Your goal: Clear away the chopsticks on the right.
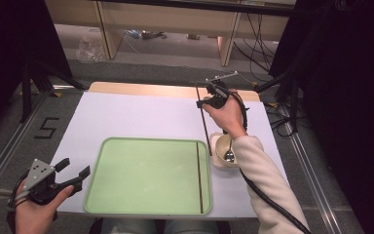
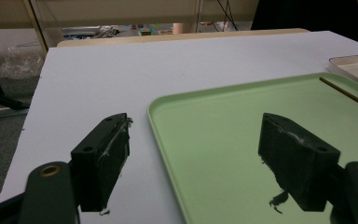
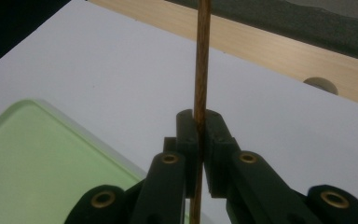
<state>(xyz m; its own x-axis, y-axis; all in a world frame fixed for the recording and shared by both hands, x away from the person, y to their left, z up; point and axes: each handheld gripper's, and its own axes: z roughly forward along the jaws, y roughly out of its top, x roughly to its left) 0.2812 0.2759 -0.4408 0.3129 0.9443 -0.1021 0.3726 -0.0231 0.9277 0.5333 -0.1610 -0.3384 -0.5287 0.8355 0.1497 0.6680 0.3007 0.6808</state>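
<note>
while the high view looks down on the table (image 1: pixel 141 114), the right gripper (image 1: pixel 205 103) sits beyond the far right corner of the green tray (image 1: pixel 146 176), clamped on a chopstick (image 1: pixel 204 124) that slants from its jaws down towards a white bowl (image 1: pixel 220 146) with a spoon (image 1: pixel 229 155) in it; a second chopstick (image 1: pixel 199 178) lies along the tray's right edge, and the left gripper (image 1: pixel 78 176) hovers off the tray's left side, jaws wide and empty. from the left gripper view, both black jaws stand well apart over the tray's near corner, nothing between them, with the lying chopstick (image 2: pixel 349 94) at far right. from the right gripper view, the jaws are pinched tight on the brown stick (image 3: pixel 202 60), which runs straight up between them. it looks light, stiff and thin, smooth enough to swivel or slip in a narrow pinch, so a hold nearer its middle would likely steady it better than one at an end.
</note>
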